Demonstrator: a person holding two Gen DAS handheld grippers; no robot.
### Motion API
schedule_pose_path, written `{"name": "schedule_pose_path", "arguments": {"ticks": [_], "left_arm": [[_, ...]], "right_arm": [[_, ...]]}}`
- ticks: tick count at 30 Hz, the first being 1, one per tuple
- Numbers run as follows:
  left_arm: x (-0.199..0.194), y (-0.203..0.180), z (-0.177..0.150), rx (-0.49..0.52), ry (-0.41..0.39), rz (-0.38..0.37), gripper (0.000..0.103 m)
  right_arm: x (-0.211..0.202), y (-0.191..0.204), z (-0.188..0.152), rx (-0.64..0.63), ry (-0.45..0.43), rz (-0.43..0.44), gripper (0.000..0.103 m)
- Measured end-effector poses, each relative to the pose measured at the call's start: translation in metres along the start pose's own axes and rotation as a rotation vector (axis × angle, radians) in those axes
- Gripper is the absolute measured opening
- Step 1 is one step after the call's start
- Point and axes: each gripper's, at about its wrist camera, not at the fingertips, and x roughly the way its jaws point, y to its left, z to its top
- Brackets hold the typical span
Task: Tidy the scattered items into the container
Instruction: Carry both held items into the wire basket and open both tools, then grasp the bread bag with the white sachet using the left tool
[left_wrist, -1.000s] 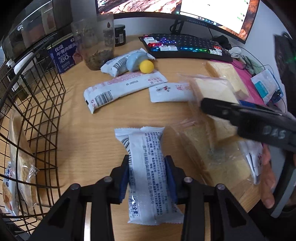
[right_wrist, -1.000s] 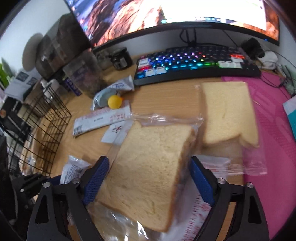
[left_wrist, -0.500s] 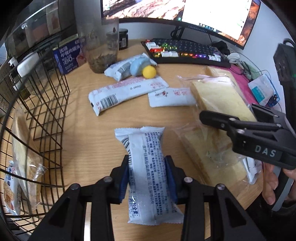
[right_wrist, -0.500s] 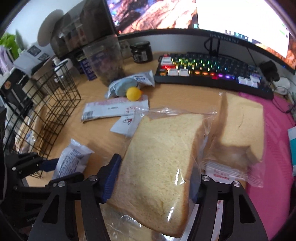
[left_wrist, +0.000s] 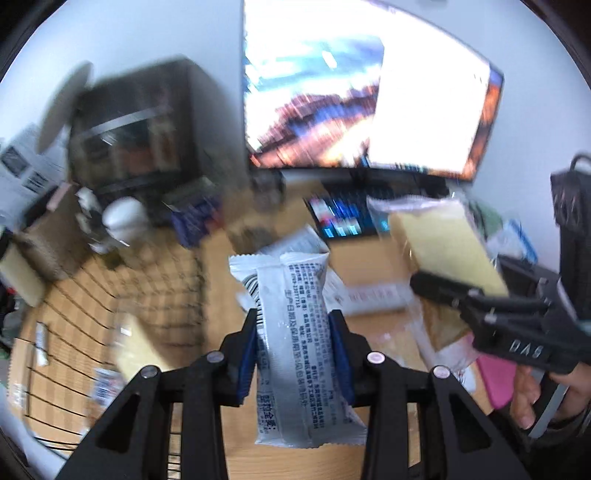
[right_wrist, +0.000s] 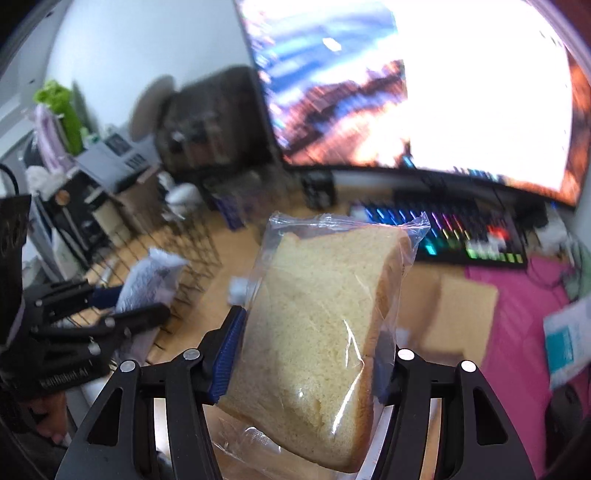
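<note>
My left gripper (left_wrist: 293, 347) is shut on a white snack packet (left_wrist: 295, 332) with blue print and holds it lifted above the wooden desk. It also shows in the right wrist view (right_wrist: 147, 284), near the basket. My right gripper (right_wrist: 310, 354) is shut on a bagged slice of bread (right_wrist: 325, 291) and holds it in the air; this bread also shows in the left wrist view (left_wrist: 443, 243). The black wire basket (left_wrist: 122, 295) lies at the left with bread and packets inside, blurred.
A second bagged bread slice (right_wrist: 461, 314) lies on the desk by a pink mat (right_wrist: 517, 321). White packets (left_wrist: 369, 295) lie behind the held packet. A lit keyboard (right_wrist: 461, 236) and a monitor (right_wrist: 424, 85) stand at the back.
Both grippers have lifted their loads off the desk and tilted upward. The view now swings fast, with motion blur. The left gripper has moved nearer the basket.
</note>
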Motion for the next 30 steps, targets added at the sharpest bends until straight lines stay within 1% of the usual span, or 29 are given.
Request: {"name": "schedule_pose_path", "arguments": {"ticks": [2, 4, 5, 7, 10, 14, 16, 17, 18, 20, 21, 23, 27, 30], "left_arm": [[-0.016, 0.022, 0.005, -0.03, -0.035, 0.043, 0.041], [-0.027, 0.053, 0.004, -0.077, -0.039, 0.074, 0.041], [-0.03, 0.067, 0.001, -0.092, -0.037, 0.106, 0.041], [-0.032, 0.091, -0.005, -0.119, -0.023, 0.158, 0.041], [-0.026, 0.129, -0.019, -0.171, 0.013, 0.203, 0.041], [-0.021, 0.165, -0.034, -0.225, 0.031, 0.23, 0.041], [-0.021, 0.173, -0.039, -0.236, 0.034, 0.232, 0.043], [-0.021, 0.175, -0.042, -0.24, 0.032, 0.233, 0.046], [-0.022, 0.177, -0.044, -0.243, 0.028, 0.234, 0.057], [-0.025, 0.181, -0.047, -0.247, 0.015, 0.238, 0.062], [-0.026, 0.181, -0.049, -0.248, 0.015, 0.24, 0.064], [-0.027, 0.183, -0.051, -0.251, 0.019, 0.24, 0.065], [-0.031, 0.181, -0.052, -0.26, 0.02, 0.235, 0.065], [-0.034, 0.173, -0.049, -0.25, 0.016, 0.228, 0.065]], "right_arm": [[0.0, 0.021, 0.012, -0.031, -0.018, 0.039, 0.06], [0.005, 0.048, 0.022, -0.072, -0.03, 0.087, 0.06], [0.009, 0.063, 0.025, -0.093, -0.032, 0.11, 0.06], [0.021, 0.093, 0.03, -0.126, -0.023, 0.166, 0.06], [0.041, 0.138, 0.032, -0.165, 0.0, 0.245, 0.06], [0.071, 0.182, 0.031, -0.2, 0.042, 0.286, 0.06], [0.081, 0.194, 0.03, -0.21, 0.056, 0.286, 0.06], [0.085, 0.2, 0.029, -0.217, 0.063, 0.285, 0.06], [0.088, 0.203, 0.028, -0.224, 0.069, 0.287, 0.06], [0.092, 0.209, 0.027, -0.241, 0.066, 0.29, 0.064], [0.092, 0.211, 0.026, -0.249, 0.057, 0.283, 0.07], [0.092, 0.215, 0.025, -0.263, 0.042, 0.264, 0.076], [0.088, 0.211, 0.03, -0.249, 0.026, 0.267, 0.076], [0.079, 0.201, 0.031, -0.233, 0.01, 0.268, 0.076]]}}
